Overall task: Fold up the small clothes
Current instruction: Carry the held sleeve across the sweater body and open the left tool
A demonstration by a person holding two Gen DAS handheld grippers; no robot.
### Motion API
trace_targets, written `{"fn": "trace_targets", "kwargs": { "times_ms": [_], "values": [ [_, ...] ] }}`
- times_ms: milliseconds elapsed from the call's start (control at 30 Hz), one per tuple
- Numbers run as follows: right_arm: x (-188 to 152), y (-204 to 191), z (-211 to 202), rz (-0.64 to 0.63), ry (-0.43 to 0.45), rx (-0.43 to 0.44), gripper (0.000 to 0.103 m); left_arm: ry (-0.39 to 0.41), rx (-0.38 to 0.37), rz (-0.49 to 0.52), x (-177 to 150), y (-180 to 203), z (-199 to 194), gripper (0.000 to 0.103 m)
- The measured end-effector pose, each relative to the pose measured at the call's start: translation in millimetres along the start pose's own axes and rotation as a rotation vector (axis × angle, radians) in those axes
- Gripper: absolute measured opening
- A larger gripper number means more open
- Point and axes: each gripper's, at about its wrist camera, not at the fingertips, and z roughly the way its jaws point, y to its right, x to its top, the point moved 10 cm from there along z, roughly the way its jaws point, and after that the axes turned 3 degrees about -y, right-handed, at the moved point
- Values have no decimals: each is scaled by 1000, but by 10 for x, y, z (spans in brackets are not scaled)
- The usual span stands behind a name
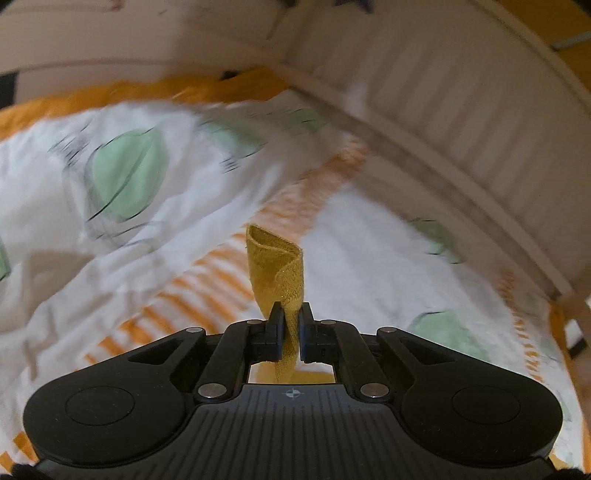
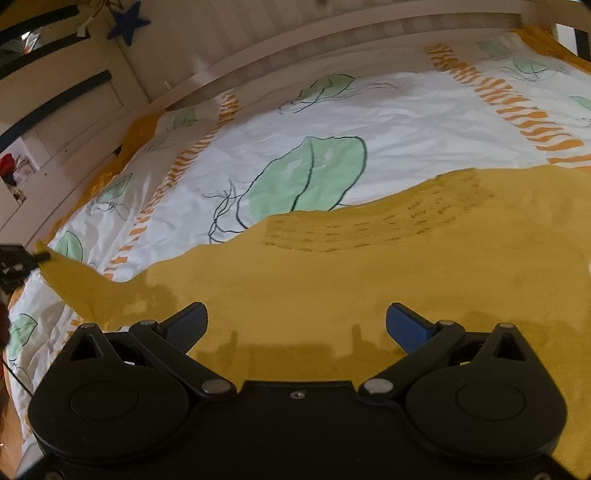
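A mustard-yellow small garment [image 2: 351, 266] lies spread on a bed, with a smocked band near its far edge. My right gripper [image 2: 295, 325] is open and empty, just above the garment's middle. My left gripper [image 1: 291, 325] is shut on a corner of the same yellow garment [image 1: 280, 269], and a fold of cloth stands up between its fingers. In the right wrist view the left gripper [image 2: 18, 258] shows at the far left, pulling a pointed corner of the garment out sideways.
The bed has a white cover [image 2: 332, 122] with green leaves and orange stripes. A white slatted bed rail [image 1: 461, 122] runs along the far side. An orange sheet edge [image 1: 147, 92] shows under the cover. A blue star [image 2: 127, 22] hangs on the wall.
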Motion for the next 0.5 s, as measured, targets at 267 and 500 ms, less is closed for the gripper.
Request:
{"fn": "trace_targets", "kwargs": {
  "times_ms": [267, 500],
  "values": [
    [94, 467, -213, 62, 9, 9, 103, 1, -108, 109, 14, 1068, -186, 7],
    [198, 913, -301, 46, 48, -40, 103, -34, -184, 200, -341, 1959, -105, 7]
  ]
}}
